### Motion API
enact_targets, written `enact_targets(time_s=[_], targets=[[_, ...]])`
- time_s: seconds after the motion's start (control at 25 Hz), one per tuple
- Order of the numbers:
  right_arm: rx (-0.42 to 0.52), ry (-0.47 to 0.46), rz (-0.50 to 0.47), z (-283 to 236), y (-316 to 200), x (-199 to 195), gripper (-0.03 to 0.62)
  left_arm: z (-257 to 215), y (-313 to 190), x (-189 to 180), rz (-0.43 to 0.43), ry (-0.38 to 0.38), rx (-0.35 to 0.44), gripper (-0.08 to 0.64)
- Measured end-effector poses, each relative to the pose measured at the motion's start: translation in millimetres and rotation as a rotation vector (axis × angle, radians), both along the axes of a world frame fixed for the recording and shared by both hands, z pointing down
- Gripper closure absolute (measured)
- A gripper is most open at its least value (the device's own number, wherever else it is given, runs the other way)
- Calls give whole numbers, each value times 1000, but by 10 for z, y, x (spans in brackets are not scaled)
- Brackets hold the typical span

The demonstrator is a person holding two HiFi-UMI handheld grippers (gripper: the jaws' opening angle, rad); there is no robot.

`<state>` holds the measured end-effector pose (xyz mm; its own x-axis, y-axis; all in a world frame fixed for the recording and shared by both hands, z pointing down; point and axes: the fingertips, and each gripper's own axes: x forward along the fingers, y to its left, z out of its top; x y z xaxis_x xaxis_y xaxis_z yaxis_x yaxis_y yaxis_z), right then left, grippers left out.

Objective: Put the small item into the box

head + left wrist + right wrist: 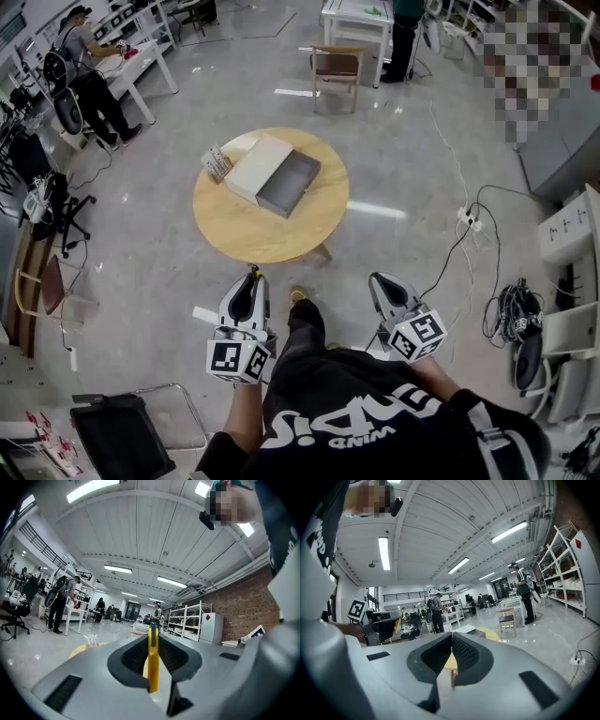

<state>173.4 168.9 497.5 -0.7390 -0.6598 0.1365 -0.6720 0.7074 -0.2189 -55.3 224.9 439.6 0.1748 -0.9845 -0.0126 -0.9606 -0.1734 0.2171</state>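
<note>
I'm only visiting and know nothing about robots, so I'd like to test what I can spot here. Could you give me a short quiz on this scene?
1. True or false: the open grey rectangular box stands on the floor.
2. Which gripper grips the thin yellow strip? A: the left gripper. B: the right gripper. C: neither.
3. Fill in: the right gripper's jaws are ____, with nothing between them.

Key
1. False: it sits on the round wooden table.
2. A.
3. together.
</note>
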Motion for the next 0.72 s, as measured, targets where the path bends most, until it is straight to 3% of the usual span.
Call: enact_targets(time_s=[0.36,0.72], targets=[[-5,14,20,56,-618,-120,589,18,-744,-99,36,7,7,488],[15,3,-10,-107,-1452,-729,588,-69,-1585,-534,61,5,11,488]])
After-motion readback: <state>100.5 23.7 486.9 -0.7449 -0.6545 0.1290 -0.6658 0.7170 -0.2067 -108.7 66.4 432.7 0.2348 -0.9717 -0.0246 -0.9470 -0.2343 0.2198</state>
